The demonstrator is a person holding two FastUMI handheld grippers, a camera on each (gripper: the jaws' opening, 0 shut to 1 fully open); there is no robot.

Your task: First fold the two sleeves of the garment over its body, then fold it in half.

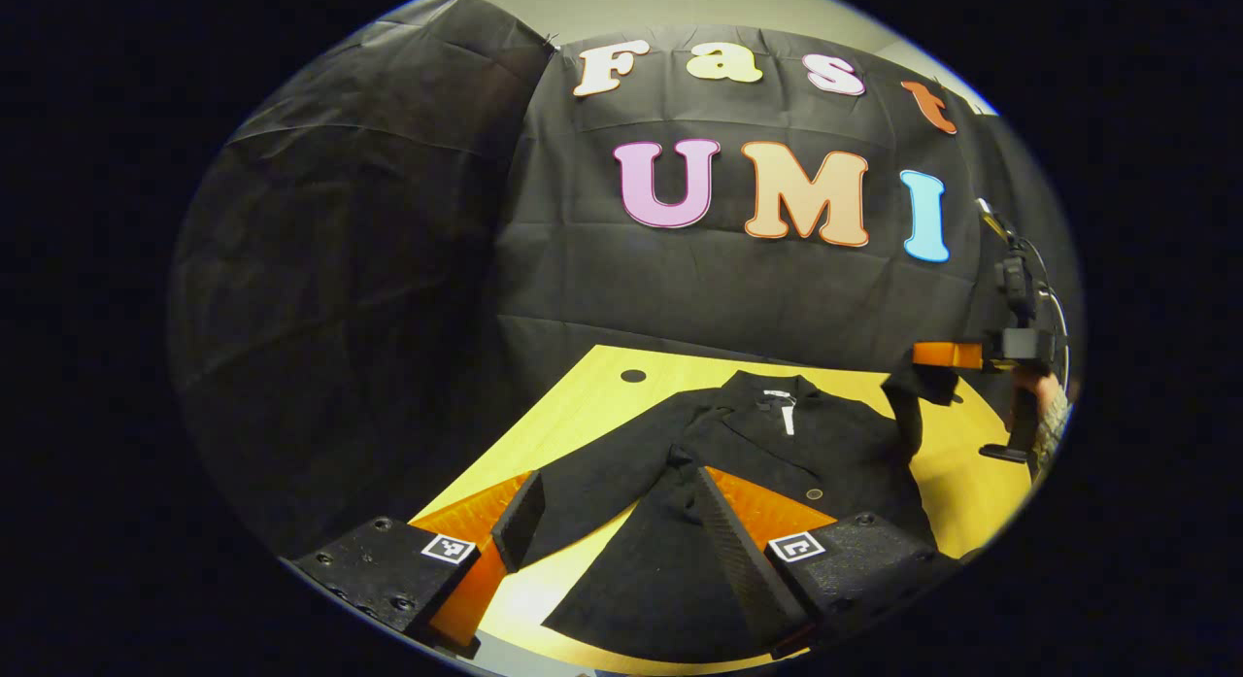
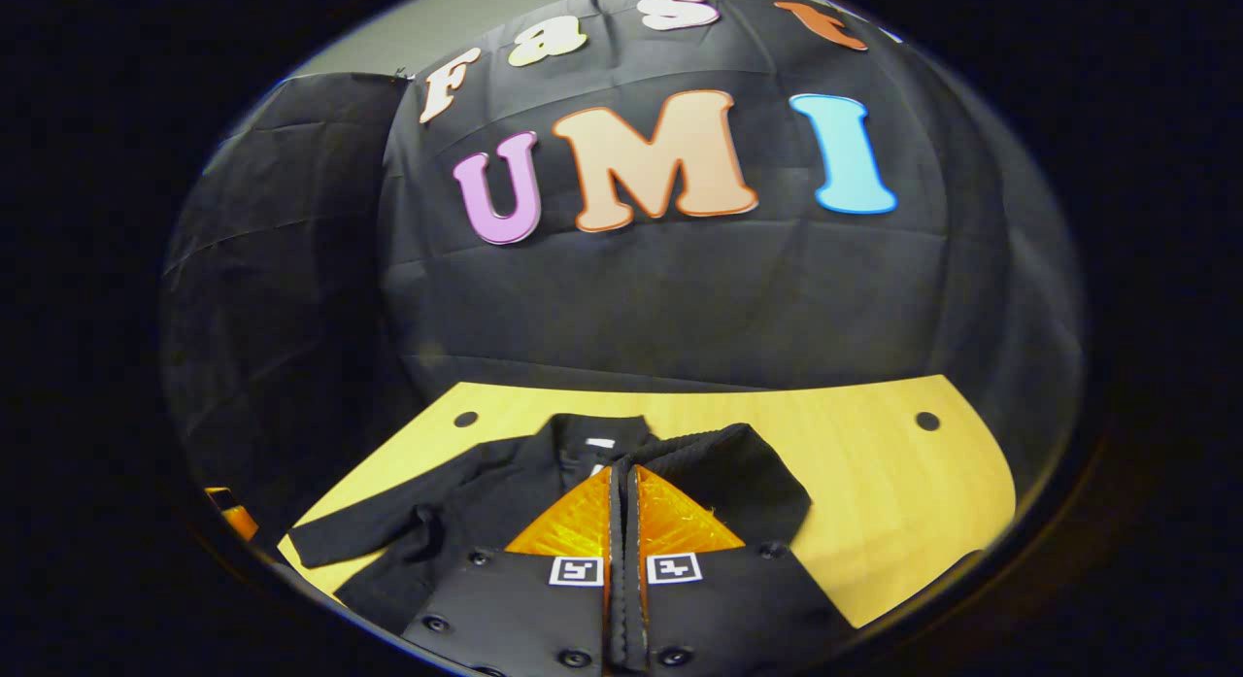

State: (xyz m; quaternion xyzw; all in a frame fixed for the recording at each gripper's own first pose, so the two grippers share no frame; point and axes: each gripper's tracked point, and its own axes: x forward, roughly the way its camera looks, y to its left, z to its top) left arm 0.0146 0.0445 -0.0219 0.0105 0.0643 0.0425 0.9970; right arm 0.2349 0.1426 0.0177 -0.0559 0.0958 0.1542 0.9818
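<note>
This is a staged recording booth rather than a lived-in room: black cloth [image 1: 369, 269] hangs in creased panels as the back and side walls, with a strip of plain pale wall [image 1: 680, 2] showing above its top edge. A light wooden desk [image 2: 874, 483] with round cable holes [image 2: 927, 422] stands against the cloth, as in an office or a lab. A black garment [image 1: 757, 444] lies spread on it, and a hand-held tool [image 1: 947, 355] hangs at its far side.

Matt, coarse-woven black cloth garment [image 1: 777, 444], smooth pale wood-grain table [image 2: 855, 463] with a slight sheen
</note>
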